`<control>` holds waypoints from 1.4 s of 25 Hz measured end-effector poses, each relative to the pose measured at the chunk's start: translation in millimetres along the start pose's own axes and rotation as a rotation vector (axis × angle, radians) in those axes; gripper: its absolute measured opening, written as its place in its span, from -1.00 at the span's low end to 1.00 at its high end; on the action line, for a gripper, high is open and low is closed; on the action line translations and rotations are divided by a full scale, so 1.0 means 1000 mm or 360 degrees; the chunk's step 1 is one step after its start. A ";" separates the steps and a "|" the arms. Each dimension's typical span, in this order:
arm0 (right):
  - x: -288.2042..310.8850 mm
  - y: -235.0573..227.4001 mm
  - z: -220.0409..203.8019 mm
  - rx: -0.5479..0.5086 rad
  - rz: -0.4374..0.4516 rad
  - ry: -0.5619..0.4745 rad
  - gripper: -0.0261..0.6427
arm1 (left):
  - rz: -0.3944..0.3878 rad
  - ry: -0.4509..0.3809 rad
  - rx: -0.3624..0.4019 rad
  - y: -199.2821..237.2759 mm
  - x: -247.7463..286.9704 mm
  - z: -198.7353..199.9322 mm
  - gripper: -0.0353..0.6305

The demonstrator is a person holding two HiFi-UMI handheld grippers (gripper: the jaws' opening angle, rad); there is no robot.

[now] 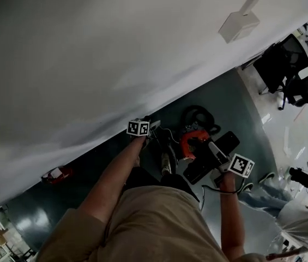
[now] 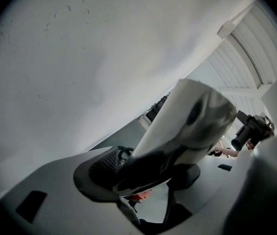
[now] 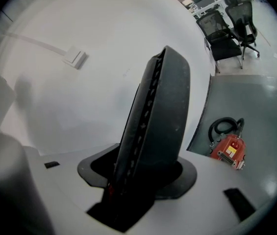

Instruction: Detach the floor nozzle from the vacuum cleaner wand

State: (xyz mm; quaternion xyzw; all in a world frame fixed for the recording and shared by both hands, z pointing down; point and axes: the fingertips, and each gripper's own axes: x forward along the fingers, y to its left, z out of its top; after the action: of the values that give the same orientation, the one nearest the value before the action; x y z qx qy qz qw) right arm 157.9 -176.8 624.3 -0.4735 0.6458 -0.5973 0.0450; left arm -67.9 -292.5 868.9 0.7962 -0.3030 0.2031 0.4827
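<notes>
Right tool [image 3: 143, 180] clamped on flat black plastic floor nozzle [image 3: 153, 121]. Left tool [image 2: 148, 175] straddles pale grey wand tube [image 2: 187, 116]; cannot tell whether it grips. White wall [image 1: 88, 64] close ahead; grey floor [image 1: 235, 108] open alongside.

The white wall [image 1: 88, 64] runs behind everything, with a white plastic box [image 1: 240, 25] fixed on it. On the grey floor [image 1: 235, 94] at the wall's foot lies the red vacuum cleaner canister [image 1: 193, 140], its black coiled hose [image 3: 213, 130] on the wall side. In the head view, the black flat floor nozzle [image 3: 158, 126] stands just right of the canister, between the right tongs [image 3: 143, 173]. Left of the canister, the pale wand tube [image 2: 182, 126] sits between the left tongs [image 2: 145, 177]. Black office chairs [image 1: 293, 72] stand far right, a small red object [image 1: 55, 174] far left.
</notes>
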 end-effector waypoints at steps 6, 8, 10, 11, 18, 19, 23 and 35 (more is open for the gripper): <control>-0.011 -0.011 -0.005 0.0048 -0.0058 -0.0057 -0.28 | 0.0091 -0.0065 -0.0183 0.023 -0.006 0.004 -0.14; -0.014 -0.017 -0.008 0.0054 -0.0106 -0.0074 -0.28 | 0.0125 -0.0101 -0.0241 0.034 -0.011 0.005 -0.09; -0.014 -0.019 -0.012 0.0087 -0.0098 -0.0110 -0.28 | 0.0190 -0.0124 -0.0255 0.048 -0.016 0.008 0.16; -0.015 -0.021 -0.013 0.0099 -0.0102 -0.0125 -0.28 | 0.0232 -0.0144 -0.0253 0.054 -0.020 0.012 0.26; -0.038 -0.033 -0.033 0.0128 -0.0084 -0.0086 -0.28 | 0.0347 -0.0239 -0.0298 0.065 -0.047 0.026 0.51; -0.041 -0.036 -0.037 0.0122 -0.0089 -0.0066 -0.28 | 0.0394 -0.0202 -0.0308 0.067 -0.052 0.022 0.51; -0.044 -0.047 -0.045 0.0144 -0.0104 0.0003 -0.28 | 0.0492 -0.0094 -0.0438 0.070 -0.068 0.010 0.56; -0.008 -0.034 -0.011 -0.0276 0.0061 0.0367 -0.28 | -0.0080 -0.0122 0.0300 -0.138 -0.133 -0.016 0.54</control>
State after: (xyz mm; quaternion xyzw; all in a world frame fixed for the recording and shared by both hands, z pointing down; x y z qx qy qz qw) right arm 174.9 -158.0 651.1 -0.3915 0.7048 -0.5887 -0.0592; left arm -72.7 -192.2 704.9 0.8526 -0.2807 0.1879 0.3988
